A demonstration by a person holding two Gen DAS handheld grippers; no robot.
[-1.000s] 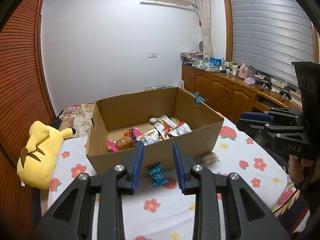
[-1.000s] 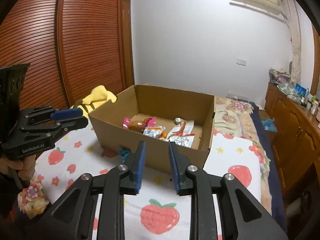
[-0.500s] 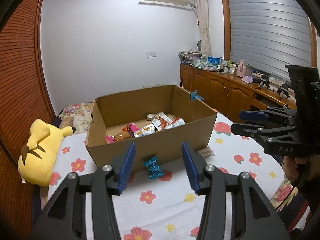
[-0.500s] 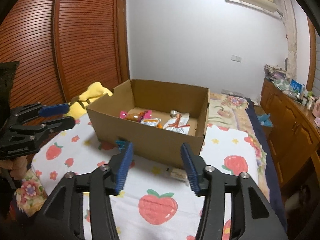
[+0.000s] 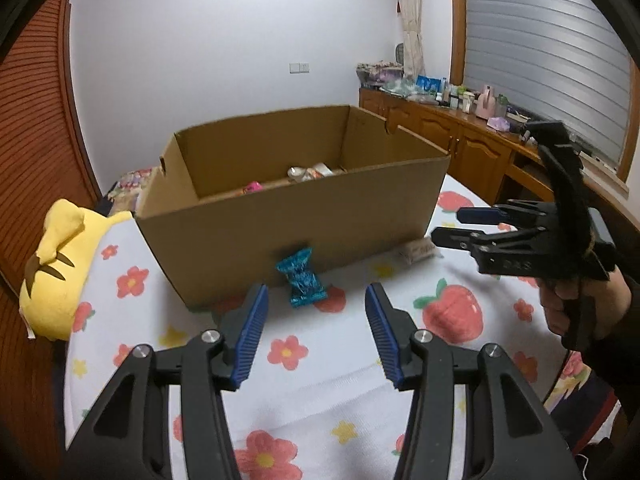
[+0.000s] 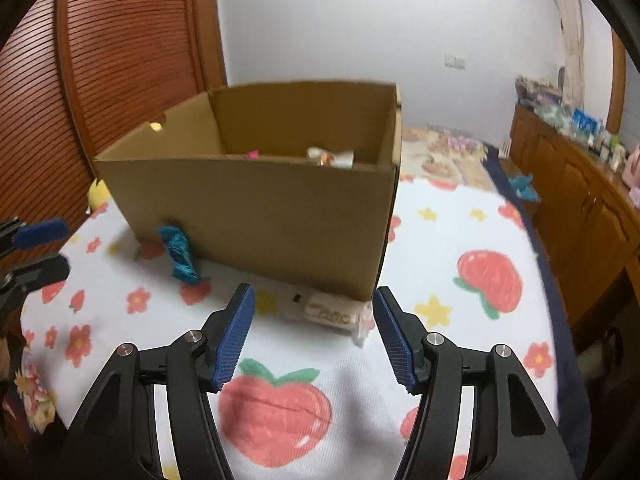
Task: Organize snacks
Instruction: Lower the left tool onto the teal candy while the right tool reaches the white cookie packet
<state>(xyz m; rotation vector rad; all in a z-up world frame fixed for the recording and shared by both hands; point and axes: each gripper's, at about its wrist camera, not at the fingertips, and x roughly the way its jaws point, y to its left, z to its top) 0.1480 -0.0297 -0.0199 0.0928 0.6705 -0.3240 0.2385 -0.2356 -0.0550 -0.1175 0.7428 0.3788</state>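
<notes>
An open cardboard box (image 5: pixel 300 216) (image 6: pixel 256 208) stands on the fruit-print bed cover, with several snack packets (image 5: pixel 308 172) (image 6: pixel 330 158) just showing over its rim. A blue-wrapped candy (image 5: pixel 300 280) (image 6: pixel 180 256) leans against the box's near wall. A pale packet (image 5: pixel 416 250) (image 6: pixel 332 314) lies at the box's near right corner. My left gripper (image 5: pixel 316 286) is open, low over the cover just short of the blue candy. My right gripper (image 6: pixel 314 289) is low in front of the pale packet; its jaws are opening and hold nothing. Each gripper shows at the side of the other's view.
A yellow plush toy (image 5: pixel 60 264) lies at the bed's left edge beside slatted wooden doors (image 6: pixel 120 60). A wooden cabinet (image 5: pixel 460 144) with clutter on top runs along the right wall. A hand (image 5: pixel 560 308) holds the right gripper's handle.
Both grippers have sunk toward the bed cover and their jaws have spread apart. The box now hides most of the snacks inside it.
</notes>
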